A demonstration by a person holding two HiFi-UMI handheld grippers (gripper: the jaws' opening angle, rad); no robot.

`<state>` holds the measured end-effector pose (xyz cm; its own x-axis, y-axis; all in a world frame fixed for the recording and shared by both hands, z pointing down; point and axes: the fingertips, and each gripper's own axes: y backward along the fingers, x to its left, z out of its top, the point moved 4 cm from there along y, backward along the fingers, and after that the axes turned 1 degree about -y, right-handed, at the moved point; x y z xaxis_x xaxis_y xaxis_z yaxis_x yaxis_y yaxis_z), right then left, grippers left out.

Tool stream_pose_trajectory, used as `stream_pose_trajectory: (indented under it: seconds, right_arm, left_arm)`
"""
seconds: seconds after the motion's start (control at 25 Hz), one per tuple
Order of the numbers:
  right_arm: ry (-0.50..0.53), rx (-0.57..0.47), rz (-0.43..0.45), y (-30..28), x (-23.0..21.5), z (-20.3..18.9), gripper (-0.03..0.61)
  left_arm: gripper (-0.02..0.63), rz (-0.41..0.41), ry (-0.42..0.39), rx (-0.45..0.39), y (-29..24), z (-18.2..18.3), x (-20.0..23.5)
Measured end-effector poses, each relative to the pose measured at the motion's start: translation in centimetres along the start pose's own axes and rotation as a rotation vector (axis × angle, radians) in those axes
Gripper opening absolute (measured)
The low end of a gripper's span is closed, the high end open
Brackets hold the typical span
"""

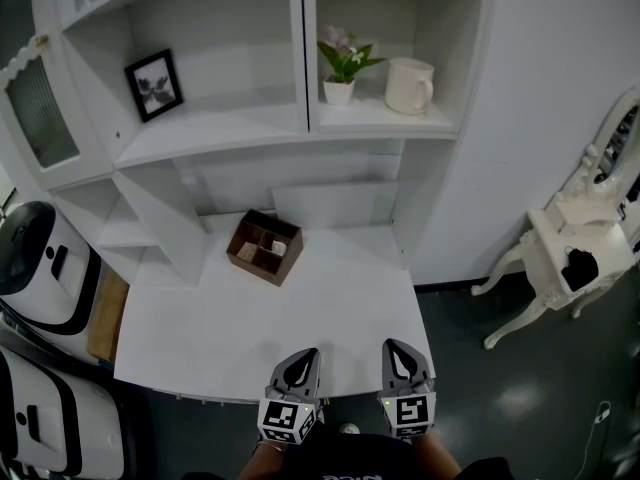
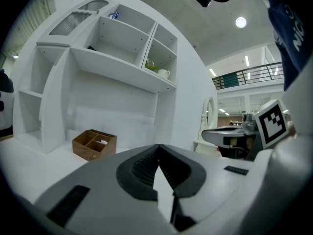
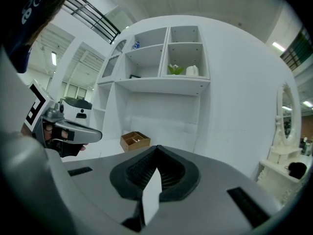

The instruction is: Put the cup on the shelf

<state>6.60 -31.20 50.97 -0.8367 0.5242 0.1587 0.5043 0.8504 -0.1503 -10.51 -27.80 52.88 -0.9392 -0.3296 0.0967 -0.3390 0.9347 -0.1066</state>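
A cream cup [image 1: 410, 86] with a handle stands in the right shelf compartment [image 1: 385, 116], beside a small potted plant [image 1: 342, 68]. The same cup [image 3: 192, 71] shows far off in the right gripper view and tiny [image 2: 164, 74] in the left gripper view. My left gripper [image 1: 303, 356] and right gripper [image 1: 396, 350] hover side by side over the front edge of the white table [image 1: 330, 298], far below the cup. Both are shut with nothing between their jaws, tips meeting [image 2: 157, 148] [image 3: 157, 148].
A brown wooden organizer box [image 1: 265, 247] sits on the table near the shelf unit's back wall. A framed picture [image 1: 154, 85] leans in the left compartment. White appliances [image 1: 40, 258] stand at the left, and a white ornate side table [image 1: 570, 253] at the right.
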Motion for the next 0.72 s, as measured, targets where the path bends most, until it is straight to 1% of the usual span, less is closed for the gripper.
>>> stream_pose_trajectory:
  seconds: [0.12,0.32,0.48,0.72]
  right_arm:
    - [0.024,-0.013,0.005,-0.3,-0.1,0.6,0.008]
    - [0.029,-0.024,0.004,-0.6,-0.1,1.0,0.008]
    - [0.035,-0.025,0.001,-0.7,-0.3,0.6,0.008]
    - [0.027,0.006,-0.003,-0.7,-0.4,0.4,0.008]
  left_arm:
    - [0.003,0.02,0.032,-0.024,0.1,0.5,0.1]
    - [0.003,0.027,0.01,-0.042,-0.2,1.2,0.1]
    - [0.003,0.027,0.009,-0.041,-0.3,1.2,0.1]
    - [0.003,0.023,0.014,-0.029,-0.5,0.9,0.1]
